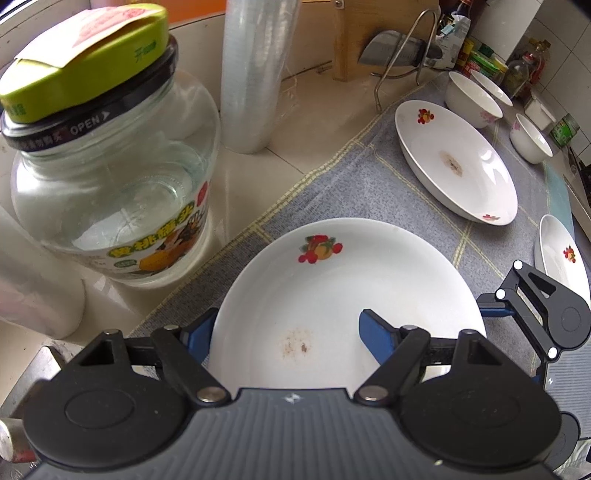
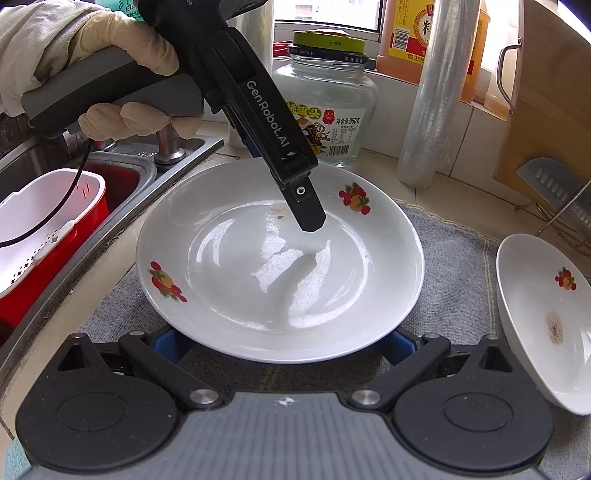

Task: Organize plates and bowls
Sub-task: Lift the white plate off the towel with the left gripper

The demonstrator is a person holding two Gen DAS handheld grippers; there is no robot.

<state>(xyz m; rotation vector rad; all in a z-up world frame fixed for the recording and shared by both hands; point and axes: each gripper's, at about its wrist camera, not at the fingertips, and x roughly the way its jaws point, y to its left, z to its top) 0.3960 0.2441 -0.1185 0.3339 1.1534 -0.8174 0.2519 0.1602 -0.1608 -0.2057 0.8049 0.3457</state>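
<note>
The sink (image 2: 122, 173) is at the far left, seen from the right wrist. In it sits a red tub (image 2: 55, 273) with a white strainer (image 2: 44, 221) inside. Above the sink, a gloved hand (image 2: 122, 48) grips the handle of the left gripper (image 1: 288, 332).

A glass jar (image 1: 110, 184) with a green lid stands on the counter, just beside the mat's left edge. A film roll (image 1: 255, 74) stands upright to its right.

The plate (image 1: 332, 280), white with fruit prints and a brown stain in its well, lies at the left end of the grey mat (image 1: 369, 184). The left gripper straddles the plate's rim. One blue finger is outside the rim and partly hidden by it. The other reaches over the well. The jaws stand at a moderate gap with the rim between them. The views do not show whether the pads press on the plate.

The right gripper (image 2: 284, 343) is at the opposite rim with its jaws wide. Both fingertips are hidden under the plate's edge, and it holds nothing.

Behind the mat, a wooden board (image 1: 373, 33) and a cleaver (image 1: 399, 48) sit in a wire rack.

The second plate (image 1: 454, 166), also stained, lies further right on the mat, apart from the first. Beyond it stand three bowls (image 1: 472, 99), two close together and one nearer the right edge. The third plate (image 1: 557, 254) lies at the mat's right edge, behind the right gripper.
</note>
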